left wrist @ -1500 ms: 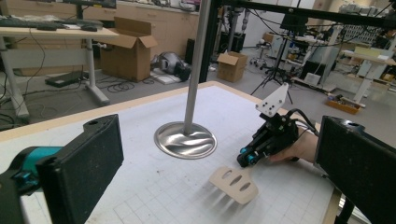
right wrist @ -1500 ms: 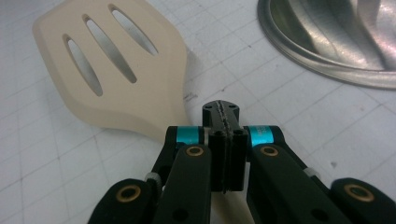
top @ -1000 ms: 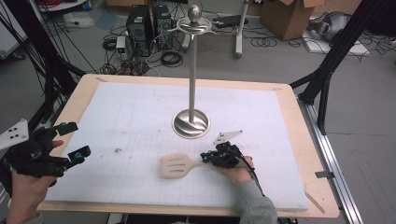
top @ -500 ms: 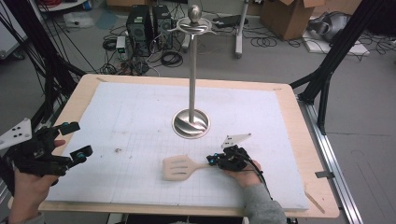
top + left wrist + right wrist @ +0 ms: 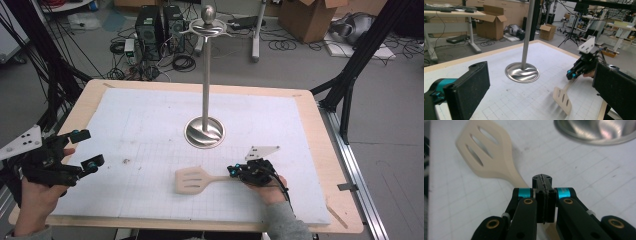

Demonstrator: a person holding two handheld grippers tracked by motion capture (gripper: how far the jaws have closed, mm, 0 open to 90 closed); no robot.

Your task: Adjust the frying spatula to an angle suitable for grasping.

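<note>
Three long slots pierce the cream spatula (image 5: 192, 179) lying flat, its handle pinched by the right tool (image 5: 235, 171); the left tool (image 5: 86, 148) is spread.

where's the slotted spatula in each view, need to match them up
High view: spatula lies low centre on the mat, handle in the right gripper.
Left gripper view: lower right, blade toward the camera.
Right gripper view: upper left, beyond the shut jaws.
Shared landmark: the steel stand's base.
</note>
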